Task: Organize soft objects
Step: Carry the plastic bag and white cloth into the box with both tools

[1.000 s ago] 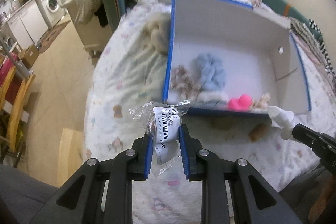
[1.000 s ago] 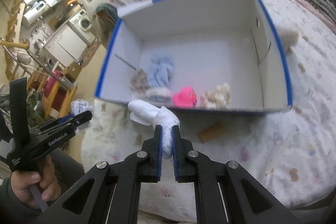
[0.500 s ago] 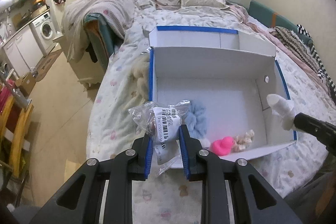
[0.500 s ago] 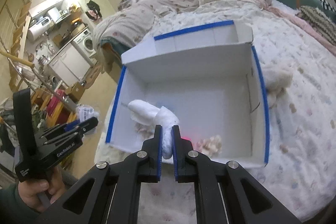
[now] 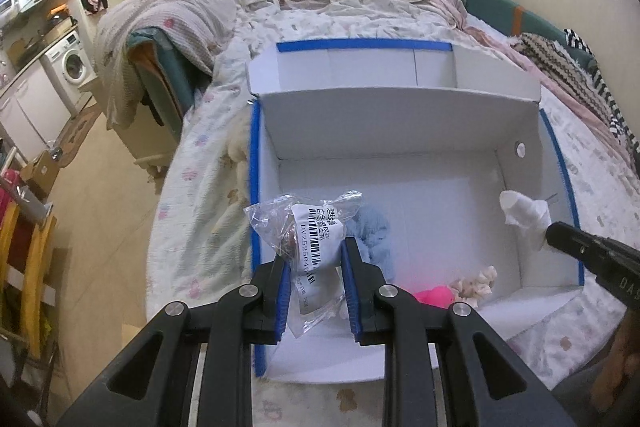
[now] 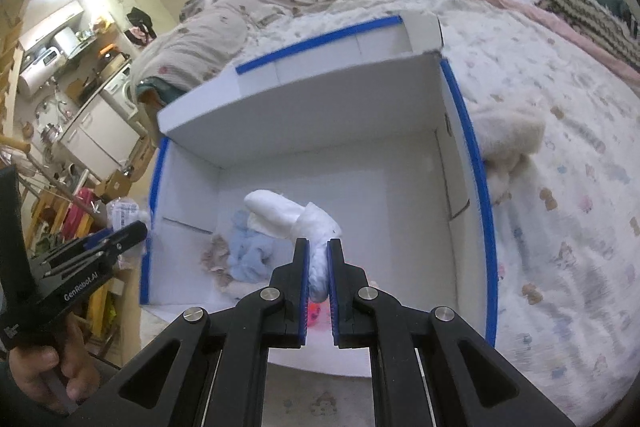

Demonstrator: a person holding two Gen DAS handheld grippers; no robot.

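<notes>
Soft things are mostly gathered already: inside the white box [image 5: 400,163] with the blue-taped rim, which sits on the bed [image 6: 560,211], I can see a light blue fluffy piece [image 6: 250,253], a brownish scrunchie-like bit [image 6: 214,255] beside it, a bright pink item [image 5: 434,297] and a small cream plush piece [image 5: 478,281] near the front wall. Two more are on their way. The left tongs [image 5: 314,279] are pinching a clear plastic bag with a barcode label [image 5: 312,231], held over the box's near left corner. The right tongs [image 6: 318,267] are pressed onto a white sock-like bundle [image 6: 288,217], held above the middle of the box floor. Neither has been let go, so I'd judge the job well along but not finished: both held items need dropping in. Outside the box, a cream fluffy thing [image 6: 510,137] lies on the bed against the right wall, and it probably belongs inside too.
</notes>
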